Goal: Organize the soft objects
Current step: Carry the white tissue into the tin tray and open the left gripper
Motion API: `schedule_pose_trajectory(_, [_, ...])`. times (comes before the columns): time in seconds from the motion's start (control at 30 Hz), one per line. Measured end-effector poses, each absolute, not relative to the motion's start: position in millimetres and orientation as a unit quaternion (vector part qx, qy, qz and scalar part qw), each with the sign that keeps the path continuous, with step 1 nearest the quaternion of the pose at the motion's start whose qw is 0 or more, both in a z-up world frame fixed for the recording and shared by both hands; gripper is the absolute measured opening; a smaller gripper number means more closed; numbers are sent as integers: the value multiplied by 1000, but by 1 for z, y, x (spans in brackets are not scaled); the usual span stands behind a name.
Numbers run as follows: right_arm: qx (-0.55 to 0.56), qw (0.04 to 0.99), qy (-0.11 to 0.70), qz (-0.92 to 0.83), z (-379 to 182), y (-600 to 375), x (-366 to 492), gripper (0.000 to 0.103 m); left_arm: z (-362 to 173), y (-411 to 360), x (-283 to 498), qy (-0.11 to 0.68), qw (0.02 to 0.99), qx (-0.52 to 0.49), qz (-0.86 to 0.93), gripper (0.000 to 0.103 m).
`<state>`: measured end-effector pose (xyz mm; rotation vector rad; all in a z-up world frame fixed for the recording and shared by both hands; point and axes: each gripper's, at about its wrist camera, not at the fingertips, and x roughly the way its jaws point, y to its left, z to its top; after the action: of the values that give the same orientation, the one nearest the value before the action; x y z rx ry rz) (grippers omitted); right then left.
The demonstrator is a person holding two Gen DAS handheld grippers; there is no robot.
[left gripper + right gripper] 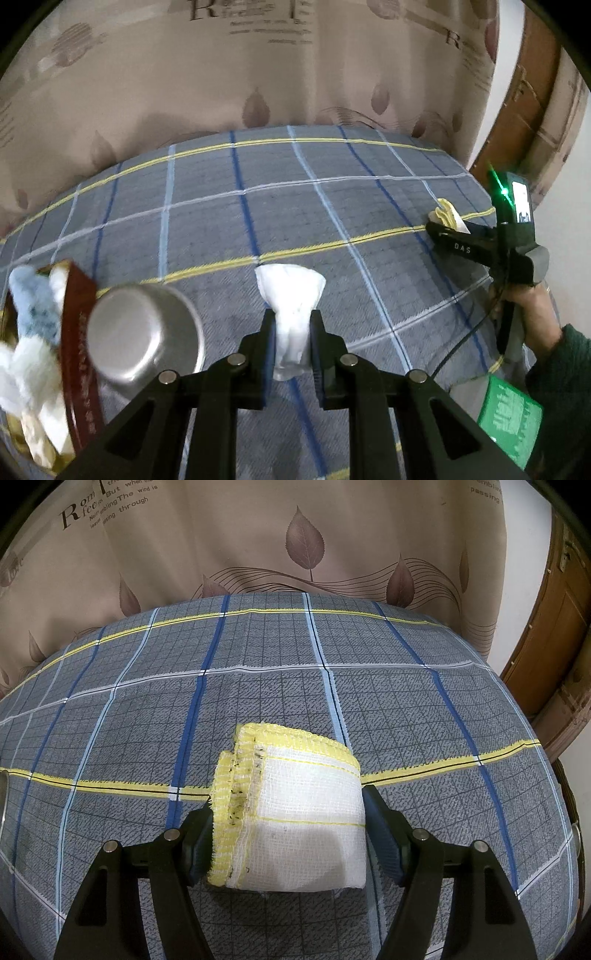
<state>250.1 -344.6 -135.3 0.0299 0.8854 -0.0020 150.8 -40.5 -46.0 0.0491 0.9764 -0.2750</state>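
Observation:
A crumpled white tissue [290,291] hangs above the plaid cover, pinched between the pads of my left gripper [293,321], which is shut on it. In the right wrist view, a folded white mesh cloth with a yellow border [306,812] lies on the cover, and my right gripper [286,812] is shut on it, one pad against each side. The left wrist view also shows the right gripper [443,230] at the far right, held in a person's hand [532,306], with the yellow-edged cloth [447,214] at its tip.
A dark red box [79,332] at the left holds several soft blue and white items. A steel bowl [147,332] stands beside it. A green packet [509,424] lies at the right. The plaid cover [258,701] ends at a leaf-print curtain [295,535].

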Motion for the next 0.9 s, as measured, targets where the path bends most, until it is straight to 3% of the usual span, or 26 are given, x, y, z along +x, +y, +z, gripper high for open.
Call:
schedule_pose_trajectory(0.43, [15,904,428,-1,-135,-345,250,69,-17,28,114,461,884,-3,-77,17])
schedule_pose_trajectory(0.9, [14,904,428,-1,-136,-344,250,69,0,152,104,455,888,-43,50,17])
